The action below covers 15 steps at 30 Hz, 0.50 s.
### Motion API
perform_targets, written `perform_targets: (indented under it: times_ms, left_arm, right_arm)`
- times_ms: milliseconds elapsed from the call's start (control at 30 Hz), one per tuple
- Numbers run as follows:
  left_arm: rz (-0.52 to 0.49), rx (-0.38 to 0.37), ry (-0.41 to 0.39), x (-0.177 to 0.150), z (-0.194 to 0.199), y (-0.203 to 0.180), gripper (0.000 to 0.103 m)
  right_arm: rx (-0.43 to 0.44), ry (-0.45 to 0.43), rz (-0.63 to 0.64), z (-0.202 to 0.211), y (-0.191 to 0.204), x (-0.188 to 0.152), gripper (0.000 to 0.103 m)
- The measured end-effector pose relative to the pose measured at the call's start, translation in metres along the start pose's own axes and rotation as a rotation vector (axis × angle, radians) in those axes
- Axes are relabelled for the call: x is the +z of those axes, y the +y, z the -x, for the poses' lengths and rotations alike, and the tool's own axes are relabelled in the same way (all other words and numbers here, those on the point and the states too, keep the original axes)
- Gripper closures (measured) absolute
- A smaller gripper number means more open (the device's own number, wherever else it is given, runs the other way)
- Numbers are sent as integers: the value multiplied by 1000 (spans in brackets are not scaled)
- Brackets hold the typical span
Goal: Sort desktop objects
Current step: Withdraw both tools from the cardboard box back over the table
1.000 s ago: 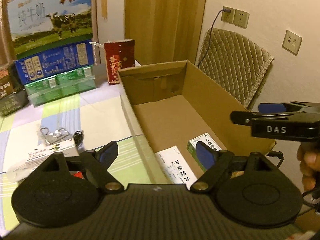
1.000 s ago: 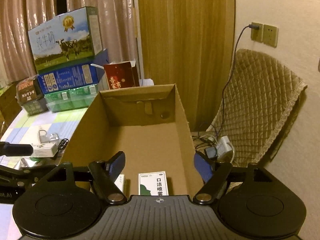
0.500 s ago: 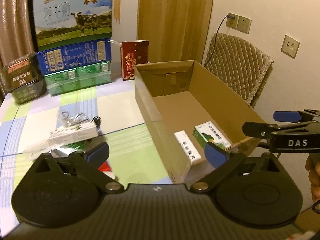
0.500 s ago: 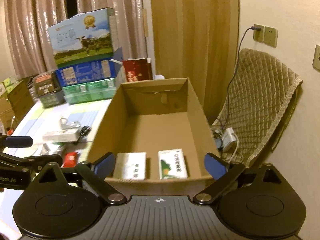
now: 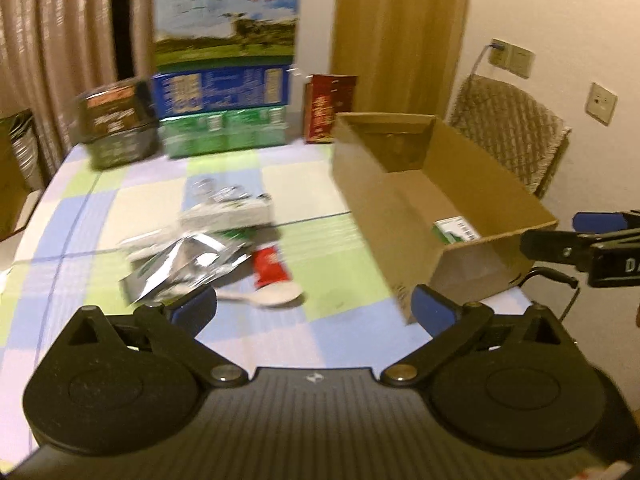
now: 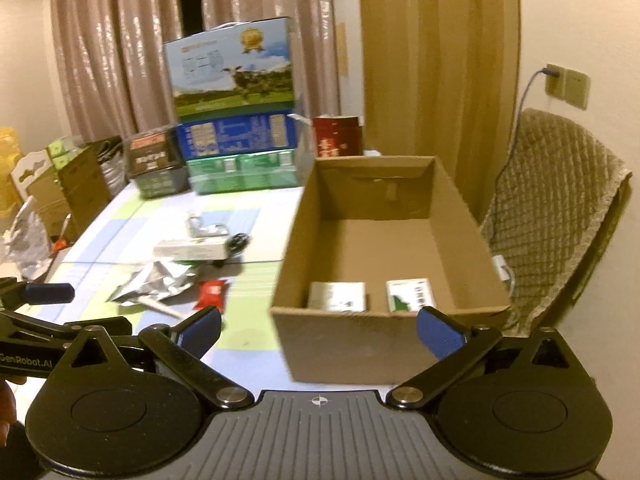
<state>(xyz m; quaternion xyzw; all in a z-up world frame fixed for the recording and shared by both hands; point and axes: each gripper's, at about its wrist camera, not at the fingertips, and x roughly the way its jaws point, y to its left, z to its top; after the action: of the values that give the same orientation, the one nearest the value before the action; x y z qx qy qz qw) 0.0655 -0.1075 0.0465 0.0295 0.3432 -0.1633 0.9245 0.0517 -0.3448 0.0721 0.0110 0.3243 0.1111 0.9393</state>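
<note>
An open cardboard box point(image 6: 384, 240) stands on the right side of the table and holds two small medicine boxes, a pale one point(image 6: 337, 297) and a green-and-white one point(image 6: 409, 294). Left of it lies a loose pile: a silver foil pouch point(image 5: 188, 264), a red packet point(image 5: 270, 268), a white spoon point(image 5: 268, 299), a long white box point(image 5: 224, 214) and a metal clip point(image 6: 204, 228). My left gripper point(image 5: 314, 310) is open above the near table edge with nothing between its fingers. My right gripper point(image 6: 318, 330) is open in front of the cardboard box, also holding nothing.
Stacked milk cartons point(image 5: 226, 64), a dark carton point(image 5: 116, 120) and a red box point(image 5: 328, 108) line the table's far edge. A quilted chair point(image 6: 560, 208) stands right of the cardboard box, against the wall. More cardboard boxes point(image 6: 68, 188) sit off the table's left side.
Both grippers have pulled back and up from the cardboard box. The left view has swung left, so the loose pile on the table now sits ahead of it.
</note>
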Motion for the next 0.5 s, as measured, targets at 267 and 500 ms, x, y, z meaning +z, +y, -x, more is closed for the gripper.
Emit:
perform_targets:
  times_ms: [267,500]
  left_arm:
    - [40,73,14,-18,25,51,1]
    - [61,115,24,-25,31,83,1]
  right_arm:
    - [70,26,53,-6,40,-12,2]
    - [106,49,97,-14,66,-22,2]
